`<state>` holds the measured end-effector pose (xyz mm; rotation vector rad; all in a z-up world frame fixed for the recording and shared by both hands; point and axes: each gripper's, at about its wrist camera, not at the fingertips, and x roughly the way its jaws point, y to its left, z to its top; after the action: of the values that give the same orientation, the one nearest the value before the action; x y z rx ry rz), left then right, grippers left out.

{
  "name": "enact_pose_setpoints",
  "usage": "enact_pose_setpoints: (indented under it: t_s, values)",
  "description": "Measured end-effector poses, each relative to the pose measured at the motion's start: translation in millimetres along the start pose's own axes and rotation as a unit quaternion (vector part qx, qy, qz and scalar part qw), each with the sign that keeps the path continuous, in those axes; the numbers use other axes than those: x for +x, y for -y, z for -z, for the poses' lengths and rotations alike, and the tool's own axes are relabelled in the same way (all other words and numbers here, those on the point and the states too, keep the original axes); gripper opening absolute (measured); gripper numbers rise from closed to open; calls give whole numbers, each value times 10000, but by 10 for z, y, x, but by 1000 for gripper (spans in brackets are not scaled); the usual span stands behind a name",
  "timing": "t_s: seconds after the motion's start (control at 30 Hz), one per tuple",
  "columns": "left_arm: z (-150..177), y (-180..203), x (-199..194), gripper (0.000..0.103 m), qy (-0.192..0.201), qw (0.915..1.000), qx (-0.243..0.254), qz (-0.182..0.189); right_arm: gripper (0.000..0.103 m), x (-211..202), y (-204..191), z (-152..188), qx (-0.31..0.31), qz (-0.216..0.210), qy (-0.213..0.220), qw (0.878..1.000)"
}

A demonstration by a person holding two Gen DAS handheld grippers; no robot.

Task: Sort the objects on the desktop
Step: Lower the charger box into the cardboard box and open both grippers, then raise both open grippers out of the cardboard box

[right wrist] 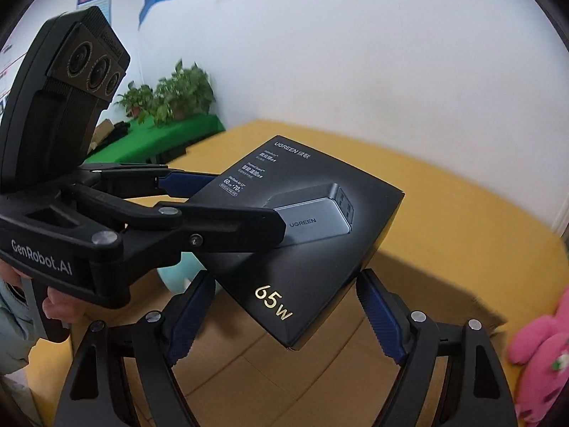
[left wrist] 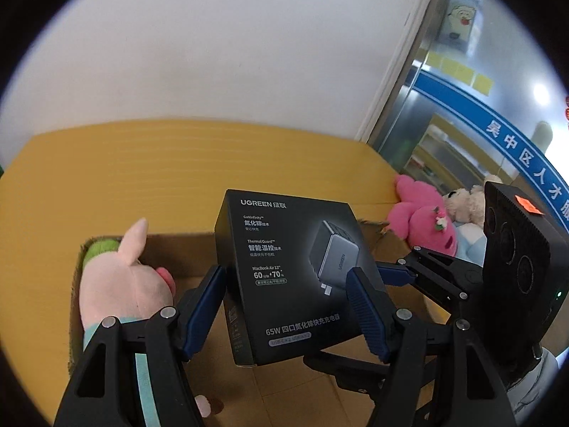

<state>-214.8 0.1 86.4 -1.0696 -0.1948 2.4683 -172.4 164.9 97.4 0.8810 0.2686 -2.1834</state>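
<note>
A black UGREEN charger box hangs above an open cardboard box. My left gripper is shut on the charger box, one blue pad on each side. My right gripper stands open around the same box's lower corner; whether its pads touch it is unclear. The right gripper shows at the right of the left wrist view. The left gripper shows in the right wrist view, clamping the box from the left. A pink pig plush lies in the cardboard box.
The cardboard box's floor lies below the charger box, on a yellow tabletop. A pink plush and a cream bear plush lie on the table to the right; the pink one also shows in the right wrist view. A white wall stands behind.
</note>
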Motion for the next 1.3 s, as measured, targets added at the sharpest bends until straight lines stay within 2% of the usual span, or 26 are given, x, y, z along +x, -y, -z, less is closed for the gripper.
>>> enact_pose_setpoints:
  t_s: [0.2,0.4,0.53,0.63,0.7,0.77,0.83,0.9,0.97,1.1,1.17,1.23,1.27,1.3]
  values:
    - [116,-290,646,69,-793,9953,-465,-296,81,795,312,184,519,-316,-793,9950]
    - [105,-145,835,67,-1261,9899,-154,-624,81,1059,462,295,777,-151,-1150,9902]
    - [91,-216,573,67,-1131,9907,-377,-654,82,941,427,253,709,125,-1187,9903]
    - [65,-240,101,68,-648,9948,-396,-680,85,647,401,256,667,271,-1077,9916]
    - [122,-242,-306,69,-295,9960,-362,-756,94,319,286,305,666,412,-908,9928]
    - [255,-261,-646,70,-109,9955,-301,-889,103,18,106,324,744,486,-680,9937]
    - [448,-231,-945,73,18,9945,-235,-1018,103,-440,10,532,940,430,-367,9940]
    - [647,-169,-1084,76,26,9944,-130,-1046,103,-739,-115,741,1063,458,-137,9932]
    - [911,-148,-1146,76,-111,9946,-83,-1025,103,-941,-320,980,1097,660,148,9917]
    - [1355,-206,-1154,76,-519,9934,-265,-986,103,-1007,-666,1305,1093,666,183,9916]
    - [1570,-222,-1118,76,-719,9925,-341,-924,99,-976,-861,1409,825,770,66,9936]
    - [1704,-212,-1035,75,-900,9905,-484,-919,84,-935,-967,1524,624,907,-135,9938]
    - [1758,-183,-1073,75,-754,9912,-359,-1023,74,-868,-980,1558,613,893,-241,9938]
    - [1781,-151,-1092,75,-646,9916,-247,-1094,72,-814,-967,1602,678,789,-345,9940]
